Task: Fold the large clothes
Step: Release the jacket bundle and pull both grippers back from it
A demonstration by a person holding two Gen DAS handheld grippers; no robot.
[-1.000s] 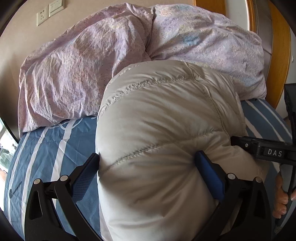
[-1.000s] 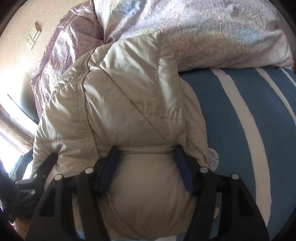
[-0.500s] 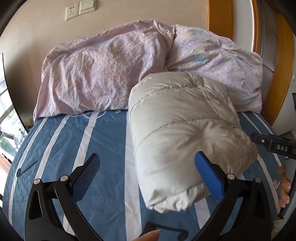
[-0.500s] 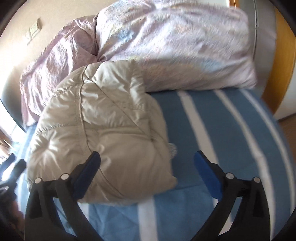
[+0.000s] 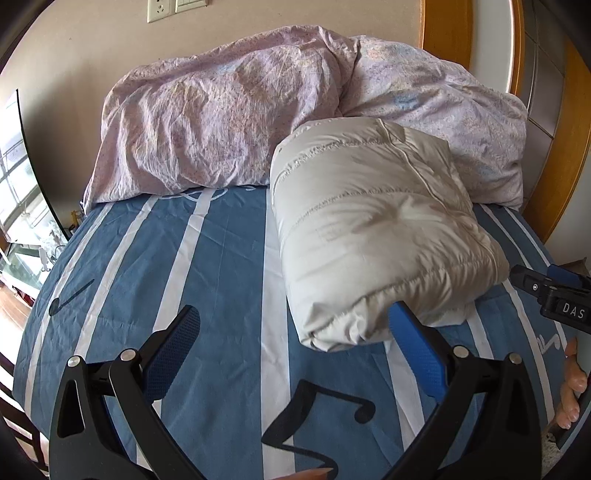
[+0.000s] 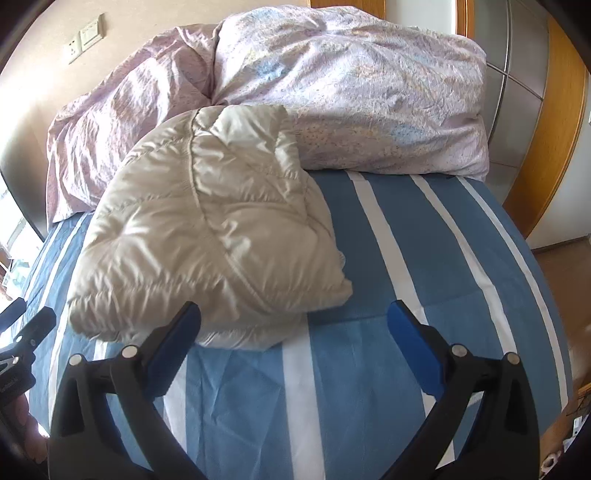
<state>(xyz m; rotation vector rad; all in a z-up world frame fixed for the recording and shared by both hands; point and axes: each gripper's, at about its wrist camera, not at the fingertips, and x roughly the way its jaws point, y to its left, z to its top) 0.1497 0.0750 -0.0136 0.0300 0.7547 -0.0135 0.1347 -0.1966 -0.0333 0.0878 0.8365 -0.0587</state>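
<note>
A beige puffy down jacket lies folded into a compact bundle on the blue bed sheet with white stripes. It also shows in the right wrist view, its far end resting against the bedding. My left gripper is open and empty, just short of the bundle's near left corner. My right gripper is open and empty, in front of the bundle's near right edge. The right gripper shows at the right edge of the left wrist view.
A crumpled lilac duvet is heaped along the head of the bed, also in the right wrist view. A wooden door frame stands to the right. A wall socket is on the wall behind.
Both grippers let go of the jacket, opened wide and pulled back toward me. The jacket bundle now lies free on the sheet.
</note>
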